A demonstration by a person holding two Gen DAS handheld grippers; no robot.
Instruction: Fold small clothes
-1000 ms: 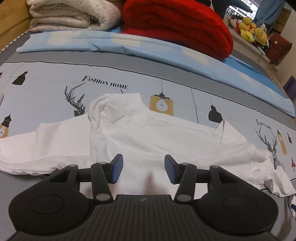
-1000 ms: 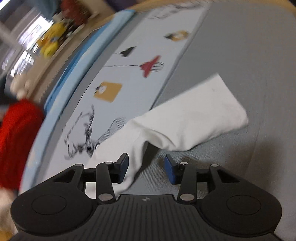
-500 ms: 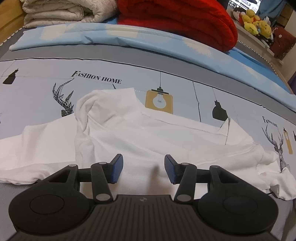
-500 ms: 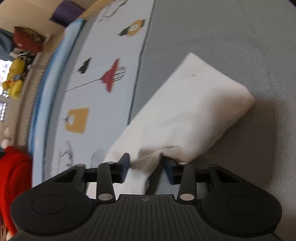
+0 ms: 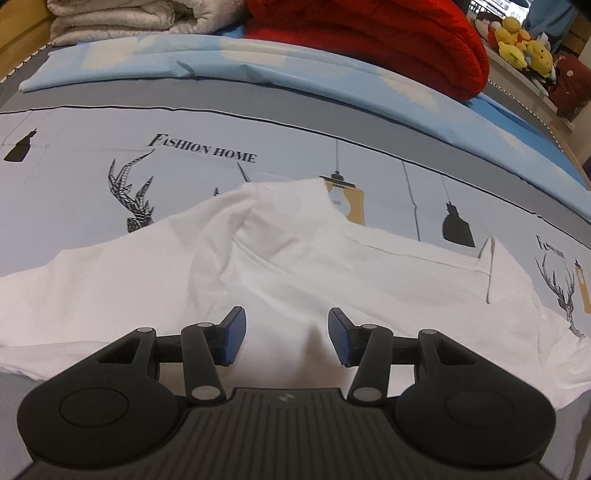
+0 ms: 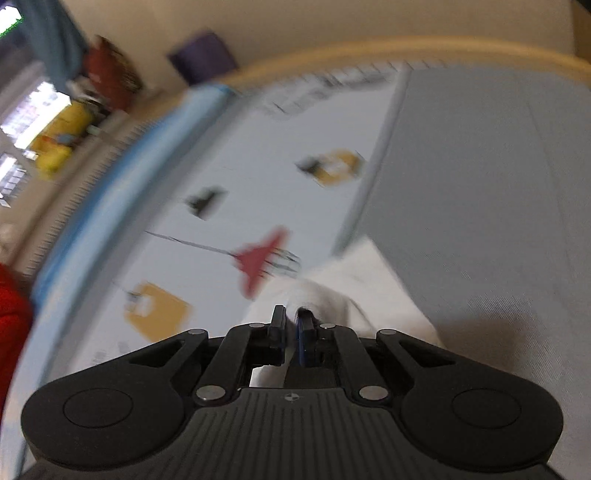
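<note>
A small white shirt (image 5: 303, 273) lies rumpled across the printed bed sheet (image 5: 74, 177) in the left wrist view. My left gripper (image 5: 286, 341) is open and hovers low over the shirt's near hem, holding nothing. In the right wrist view my right gripper (image 6: 291, 330) is shut on a fold of the white shirt's sleeve (image 6: 354, 288), which trails away over the grey part of the sheet (image 6: 480, 184). That view is motion-blurred.
A red blanket (image 5: 369, 40) and a folded pale quilt (image 5: 129, 18) are stacked at the back of the bed. Yellow plush toys (image 5: 521, 31) sit on a shelf at the far right. A light blue pillow strip (image 5: 258, 70) runs across the back.
My right gripper has closed on the sleeve and swung, so its view now tilts and blurs. My left gripper has stayed open and shifted slightly over the shirt.
</note>
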